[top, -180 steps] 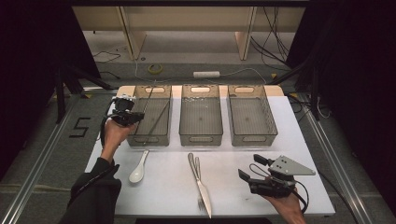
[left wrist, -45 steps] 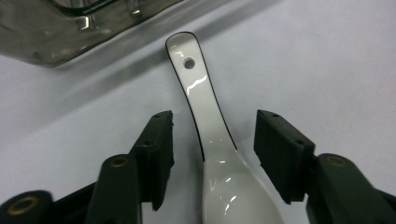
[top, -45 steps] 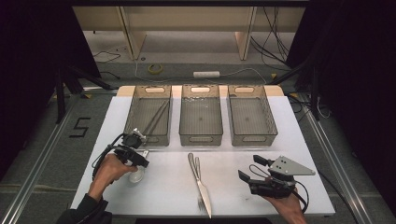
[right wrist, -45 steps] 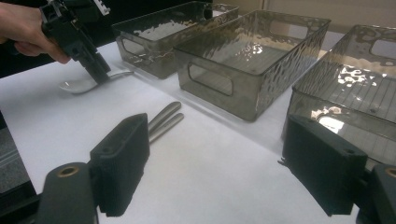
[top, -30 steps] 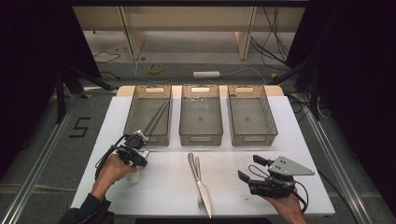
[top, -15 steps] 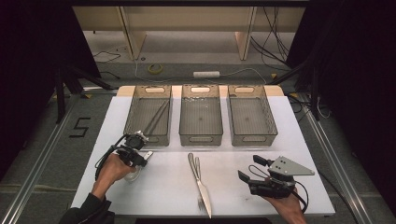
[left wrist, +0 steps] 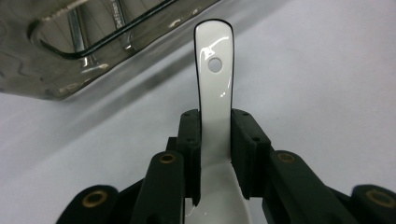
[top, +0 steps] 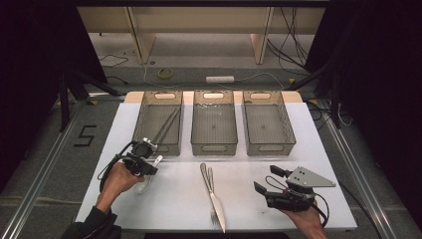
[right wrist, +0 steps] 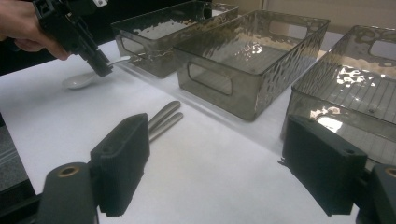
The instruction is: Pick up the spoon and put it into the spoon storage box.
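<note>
White spoon [left wrist: 214,88] on the table [top: 174,209], just in front of the left bin [top: 158,123], handle end toward that bin, bowl toward the person. Left gripper [top: 149,158] down on it, jaws closed on the handle at the neck just above the bowl, both pads pressing the handle's edges in the left gripper view; jaws just closing within the last second, now narrow with the spoon between them. Bowl apparently on the table yet, not lifted. Right gripper [right wrist: 219,163] resting near the table's right front corner, jaws wide apart, nothing between them. Glossy, glazed look to the spoon: probably ceramic or hard plastic, so stiff, light, slick under rubber pads and liable to chip or crack if dropped against a bin wall. Handle tapered and curved, so a grip on its edges likely to squirt forward or pivot if squeezed hard; neck near the bowl a fair place to hold, close to the balance point, with little droop of the bowl end. Hole near the handle tip of no use for gripping. Best lifted slowly and level, lowered into a bin rather than released from height. Knife and fork [top: 213,191] side by side mid-table, well apart from the spoon. Chopsticks [top: 166,124] already in the left bin; middle bin [top: 214,124] and right bin [top: 266,124] apparently bare.
</note>
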### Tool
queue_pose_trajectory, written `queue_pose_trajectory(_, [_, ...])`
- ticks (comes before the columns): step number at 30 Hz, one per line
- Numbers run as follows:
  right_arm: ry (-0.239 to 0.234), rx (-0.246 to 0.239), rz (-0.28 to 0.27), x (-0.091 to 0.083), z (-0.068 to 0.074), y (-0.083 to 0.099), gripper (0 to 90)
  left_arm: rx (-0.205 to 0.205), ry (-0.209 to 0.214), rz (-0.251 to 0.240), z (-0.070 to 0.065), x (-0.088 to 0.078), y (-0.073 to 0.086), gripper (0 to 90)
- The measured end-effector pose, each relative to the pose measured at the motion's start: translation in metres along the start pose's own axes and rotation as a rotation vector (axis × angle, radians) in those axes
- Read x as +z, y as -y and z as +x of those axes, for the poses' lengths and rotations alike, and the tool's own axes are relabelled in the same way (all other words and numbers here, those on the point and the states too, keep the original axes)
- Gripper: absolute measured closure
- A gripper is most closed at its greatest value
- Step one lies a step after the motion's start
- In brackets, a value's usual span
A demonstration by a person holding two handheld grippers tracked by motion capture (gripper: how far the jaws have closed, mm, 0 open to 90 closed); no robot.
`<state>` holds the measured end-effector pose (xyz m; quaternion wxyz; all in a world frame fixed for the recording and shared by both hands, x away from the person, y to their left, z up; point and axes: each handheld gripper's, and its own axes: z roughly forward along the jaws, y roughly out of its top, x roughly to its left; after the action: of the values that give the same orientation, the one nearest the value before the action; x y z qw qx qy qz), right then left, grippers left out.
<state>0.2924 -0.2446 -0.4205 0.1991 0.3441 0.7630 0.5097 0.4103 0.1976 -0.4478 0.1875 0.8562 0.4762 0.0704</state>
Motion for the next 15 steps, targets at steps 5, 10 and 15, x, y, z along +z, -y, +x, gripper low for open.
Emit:
queue_pose_trajectory(5, [0.0, 0.0, 0.0, 0.0, 0.0, 0.0, 24.1, 0.007, 0.011, -0.045, -0.002, -0.01, -0.002, 74.2])
queue_pose_trajectory(10, [0.0, 0.0, -0.002, 0.0, 0.0, 0.0, 24.1, 0.017, 0.04, -0.078, -0.005, -0.019, -0.005, 74.2])
queue_pose_trajectory(15, [0.0, 0.001, -0.004, 0.0, 0.0, 0.0, 24.1, 0.028, 0.082, -0.133, -0.013, -0.031, -0.01, 74.2])
